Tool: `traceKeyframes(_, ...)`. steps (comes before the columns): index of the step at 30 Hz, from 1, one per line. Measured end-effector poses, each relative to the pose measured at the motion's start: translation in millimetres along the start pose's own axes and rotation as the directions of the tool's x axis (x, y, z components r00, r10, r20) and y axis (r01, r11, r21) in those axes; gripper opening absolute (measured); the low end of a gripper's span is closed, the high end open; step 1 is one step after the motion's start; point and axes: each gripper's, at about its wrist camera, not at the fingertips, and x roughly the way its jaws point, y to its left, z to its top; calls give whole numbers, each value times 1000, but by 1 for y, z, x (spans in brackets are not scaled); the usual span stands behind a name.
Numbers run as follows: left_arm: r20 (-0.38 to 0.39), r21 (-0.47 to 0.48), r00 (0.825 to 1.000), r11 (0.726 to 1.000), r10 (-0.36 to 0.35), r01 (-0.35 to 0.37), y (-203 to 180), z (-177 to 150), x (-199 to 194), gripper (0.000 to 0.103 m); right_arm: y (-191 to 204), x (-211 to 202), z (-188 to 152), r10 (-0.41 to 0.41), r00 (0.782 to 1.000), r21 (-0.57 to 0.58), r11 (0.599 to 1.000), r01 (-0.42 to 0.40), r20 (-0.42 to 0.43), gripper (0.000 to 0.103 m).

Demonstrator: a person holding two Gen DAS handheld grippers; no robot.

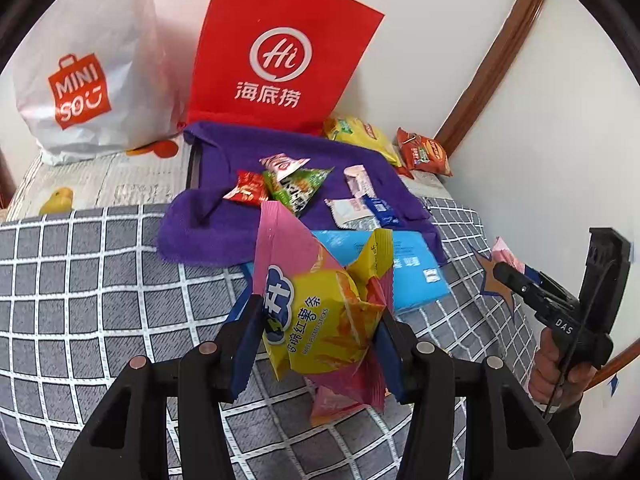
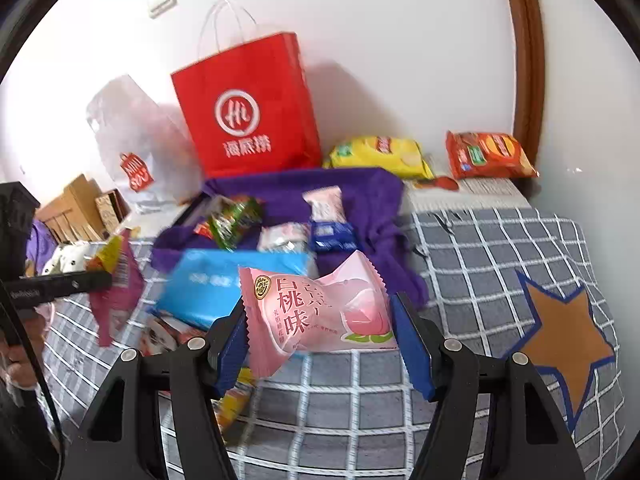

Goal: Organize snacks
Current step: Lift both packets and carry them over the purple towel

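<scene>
Both sets of jaws stand partly open, each closed on a packet held clear of the bed. Between the blue pads of the left gripper (image 1: 314, 350) sits a pink-and-yellow sweet potato stick bag (image 1: 320, 312), crumpled and tilted, its pink top corner sticking upward. The right gripper (image 2: 320, 344) has a pink peach-flavour packet (image 2: 316, 320) with a crimped edge; its left pad presses the packet's side, while the right pad sits at the packet's edge, where contact is hard to judge.

Beyond them, a blue flat pack (image 2: 224, 284) lies on the grey checked bedspread (image 2: 480, 248), partly over the edge of a purple towel (image 1: 224, 216). On the towel lie several small snacks: a green packet (image 1: 298, 188), a red one (image 1: 246, 188), and a dark blue one (image 1: 382, 210). Behind the towel a red paper bag (image 1: 280, 52) stands upright against the wall, beside a white Miniso bag (image 1: 80, 76). A yellow chip bag (image 2: 380, 154) and an orange cracker packet (image 2: 488, 154) lie near the wall.

The right wrist view is blurred, so small print there is unreadable. Something colourful below the peach packet is mostly hidden by the finger.
</scene>
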Motion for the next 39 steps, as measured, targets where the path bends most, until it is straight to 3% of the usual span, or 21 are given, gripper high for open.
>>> traceKeyframes(18,45,29,999,1000,-4,3,-21,55,-8,50,29,12,60,5,1000,-28,1000,-4,24,66)
traceKeyframes(39,77,-3,996,999,-37,37,-11,130,16,50,42,78,132,25,1000,-47,999,-26,-19,66)
